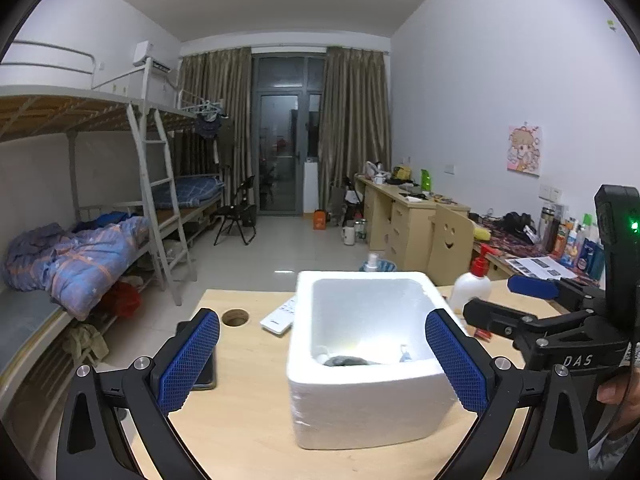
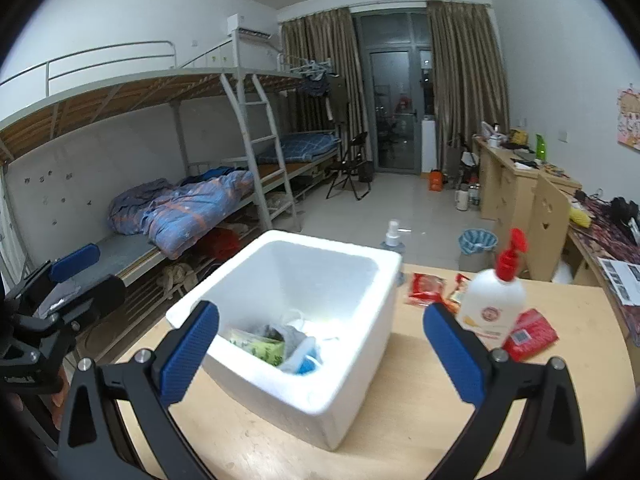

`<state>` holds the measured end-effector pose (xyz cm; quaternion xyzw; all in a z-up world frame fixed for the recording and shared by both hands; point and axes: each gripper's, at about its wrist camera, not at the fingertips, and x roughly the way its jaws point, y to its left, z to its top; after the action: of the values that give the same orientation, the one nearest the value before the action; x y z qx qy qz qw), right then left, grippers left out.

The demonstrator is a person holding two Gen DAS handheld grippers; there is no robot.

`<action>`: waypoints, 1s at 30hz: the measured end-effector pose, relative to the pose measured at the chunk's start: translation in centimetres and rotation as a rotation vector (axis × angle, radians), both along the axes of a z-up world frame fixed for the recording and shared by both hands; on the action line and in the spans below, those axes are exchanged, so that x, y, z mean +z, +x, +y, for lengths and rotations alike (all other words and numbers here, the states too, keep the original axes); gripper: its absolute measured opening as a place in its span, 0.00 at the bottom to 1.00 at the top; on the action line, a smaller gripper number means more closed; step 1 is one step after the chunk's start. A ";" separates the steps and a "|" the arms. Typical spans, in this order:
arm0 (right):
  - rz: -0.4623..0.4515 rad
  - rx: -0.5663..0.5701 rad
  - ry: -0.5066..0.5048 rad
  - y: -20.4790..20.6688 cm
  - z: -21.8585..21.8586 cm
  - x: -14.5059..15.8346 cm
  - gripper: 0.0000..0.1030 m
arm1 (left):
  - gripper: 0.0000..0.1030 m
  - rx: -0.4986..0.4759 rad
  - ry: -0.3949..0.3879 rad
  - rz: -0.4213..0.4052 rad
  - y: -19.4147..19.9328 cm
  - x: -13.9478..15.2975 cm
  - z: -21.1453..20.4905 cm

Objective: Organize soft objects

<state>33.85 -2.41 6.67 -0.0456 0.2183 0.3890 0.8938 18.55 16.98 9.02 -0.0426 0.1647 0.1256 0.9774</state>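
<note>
A white foam box [image 1: 360, 412] stands on the wooden table; it also shows in the right wrist view [image 2: 360, 368]. Inside it lie soft things: a green tissue pack [image 2: 266, 350], a grey cloth [image 2: 290, 336] and a blue-and-white mask [image 2: 306, 358]. My left gripper [image 1: 322, 360] is open and empty, held above the box's near edge. My right gripper [image 2: 320, 354] is open and empty, held over the box from the right side. The right gripper also shows at the right in the left wrist view [image 1: 520, 300].
A white pump bottle with a red top [image 2: 496, 300] stands right of the box, with red snack packets [image 2: 530, 334] around it. A white remote [image 1: 278, 318], a black phone [image 1: 206, 372] and a cable hole [image 1: 235, 317] lie left of it. A spray bottle [image 2: 393, 236] stands behind it.
</note>
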 end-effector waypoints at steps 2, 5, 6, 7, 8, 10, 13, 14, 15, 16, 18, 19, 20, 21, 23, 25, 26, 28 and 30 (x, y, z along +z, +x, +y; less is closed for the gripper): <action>-0.006 -0.014 0.009 -0.3 -0.9 0.2 1.00 | 1.00 -0.015 0.003 -0.004 -0.2 0.2 -0.8; -0.016 -0.039 0.019 -1.1 -2.4 0.4 1.00 | 1.00 -0.033 0.017 -0.013 -0.7 0.5 -2.2; -0.020 -0.044 0.020 -1.2 -2.5 0.6 1.00 | 1.00 -0.042 0.023 -0.015 -0.8 0.7 -2.8; -0.026 -0.052 0.024 -1.6 -3.1 0.7 1.00 | 1.00 -0.054 0.027 -0.020 -1.0 0.8 -3.3; -0.029 -0.056 0.027 -1.7 -3.3 0.8 1.00 | 1.00 -0.066 0.029 -0.024 -1.2 0.9 -3.9; -0.038 -0.068 0.039 -2.2 -4.4 0.9 1.00 | 1.00 -0.081 0.028 -0.031 -1.7 1.1 -4.7; -0.049 -0.082 0.044 -3.1 -5.5 0.9 1.00 | 1.00 -0.095 0.026 -0.039 -2.6 1.2 -5.7; -0.053 -0.085 0.049 -3.4 -6.1 0.8 1.00 | 1.00 -0.103 0.023 -0.046 -3.1 1.2 -6.0; -0.055 -0.085 0.053 -3.7 -6.4 0.8 1.00 | 1.00 -0.104 0.022 -0.052 -3.4 1.3 -6.3; -0.059 -0.081 0.057 -4.2 -6.8 0.7 1.00 | 1.00 -0.101 0.022 -0.059 -3.8 1.4 -6.5; -0.069 -0.079 0.061 -4.7 -7.2 0.6 1.00 | 1.00 -0.103 0.024 -0.075 -4.6 1.4 -7.1; -0.078 -0.080 0.064 -5.1 -7.4 0.5 1.00 | 1.00 -0.102 0.026 -0.084 -5.1 1.4 -7.4; -0.081 -0.078 0.068 -5.4 -7.8 0.4 1.00 | 1.00 -0.104 0.026 -0.095 -5.4 1.4 -7.6; -0.084 -0.074 0.073 -5.7 -8.0 0.3 1.00 | 1.00 -0.106 0.026 -0.107 -5.9 1.4 -8.0; -0.088 -0.071 0.078 -6.4 -8.4 0.0 1.00 | 1.00 -0.107 0.034 -0.124 -6.7 1.3 -8.6; -0.100 -0.069 0.087 -7.1 -8.8 -0.4 1.00 | 1.00 -0.113 0.044 -0.134 -7.4 1.0 -9.3; -0.108 -0.068 0.091 -7.4 -9.1 -0.5 1.00 | 1.00 -0.111 0.046 -0.140 -7.6 0.9 -9.4; -0.128 -0.069 0.097 -8.1 -9.7 -0.9 1.00 | 1.00 -0.110 0.051 -0.155 -8.2 0.4 -9.5; -0.145 -0.067 0.099 -8.7 -10.1 -1.5 1.00 | 1.00 -0.115 0.051 -0.164 -8.8 -0.2 -9.9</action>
<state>25.13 -12.46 5.22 -0.0222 0.1351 0.3647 0.9210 9.71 7.05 8.78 -0.0183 0.0829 0.0695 0.9940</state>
